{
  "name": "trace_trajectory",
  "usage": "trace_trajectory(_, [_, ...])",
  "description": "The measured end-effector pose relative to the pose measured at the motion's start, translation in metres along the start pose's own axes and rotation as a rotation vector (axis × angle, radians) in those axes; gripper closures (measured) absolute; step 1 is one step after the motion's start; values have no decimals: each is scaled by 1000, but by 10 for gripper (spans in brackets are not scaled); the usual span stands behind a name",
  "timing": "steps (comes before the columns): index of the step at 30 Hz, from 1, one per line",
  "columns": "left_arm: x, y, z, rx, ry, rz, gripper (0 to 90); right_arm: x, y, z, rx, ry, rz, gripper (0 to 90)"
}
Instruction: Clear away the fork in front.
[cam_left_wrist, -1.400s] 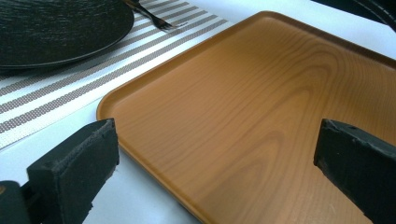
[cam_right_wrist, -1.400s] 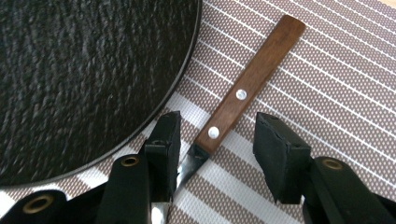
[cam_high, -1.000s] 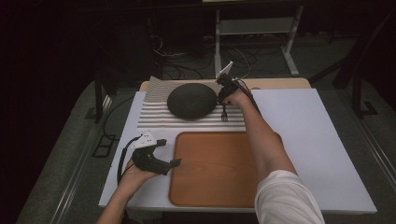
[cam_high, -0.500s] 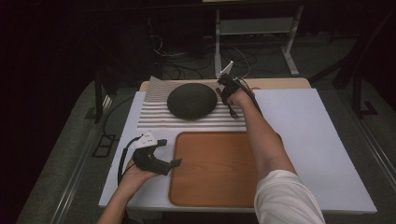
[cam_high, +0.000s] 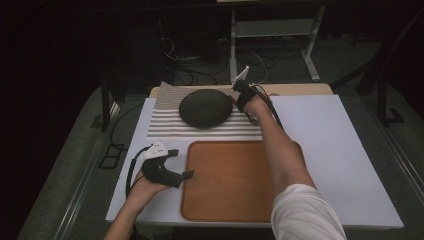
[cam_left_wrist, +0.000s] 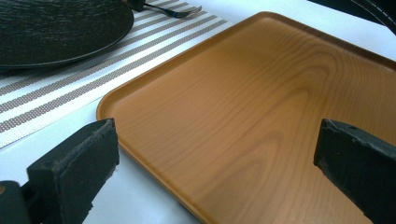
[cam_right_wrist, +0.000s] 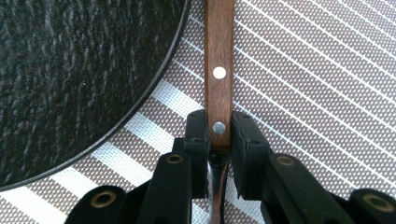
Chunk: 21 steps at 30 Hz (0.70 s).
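A fork with a wooden riveted handle (cam_right_wrist: 219, 56) lies on the striped placemat (cam_right_wrist: 317, 93), just right of a dark round plate (cam_right_wrist: 70, 70). My right gripper (cam_right_wrist: 219, 130) is shut on the handle's lower end, where the metal neck begins. From above, the right gripper (cam_high: 239, 97) sits at the right rim of the plate (cam_high: 205, 107). My left gripper (cam_high: 181, 164) rests open at the left edge of the wooden tray (cam_high: 235, 180). In the left gripper view its jaws (cam_left_wrist: 217, 135) stand wide apart over the tray (cam_left_wrist: 261, 84), with the fork's tines (cam_left_wrist: 184, 10) far off.
The white table top (cam_high: 325, 150) carries the placemat (cam_high: 200, 131) at the back and the tray in front. Dark floor, cables and a metal stand lie beyond the far edge. The person's right forearm crosses the tray's right side.
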<state>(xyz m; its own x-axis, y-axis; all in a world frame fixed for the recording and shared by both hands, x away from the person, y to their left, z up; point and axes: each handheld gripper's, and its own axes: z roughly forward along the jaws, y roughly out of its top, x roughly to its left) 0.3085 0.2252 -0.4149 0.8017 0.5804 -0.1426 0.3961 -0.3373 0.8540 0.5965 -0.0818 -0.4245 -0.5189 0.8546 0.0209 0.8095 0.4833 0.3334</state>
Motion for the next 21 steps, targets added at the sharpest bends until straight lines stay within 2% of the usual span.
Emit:
trace_trajectory(6, [0, 0, 0, 4, 0, 0, 0, -8, -9, -5, -35, 33, 20, 772])
trace_trajectory(12, [0, 0, 1, 5, 1, -1, 0, -17, -21, -21, -86, 69, 28, 772])
trace_trajectory(15, [0, 0, 1, 7, 0, 0, 0, -22, -30, -36, -128, 104, 33, 772])
trace_trajectory(18, [0, 0, 1, 8, 0, 0, 0, -22, -33, -43, -144, 112, 32, 772])
trace_trajectory(19, [0, 0, 2, 6, 0, -2, 0, -23, -39, -53, -166, 127, 26, 771])
trace_trajectory(21, [1, 0, 2, 4, -2, -3, 0, -22, -45, -61, -187, 132, 14, 771])
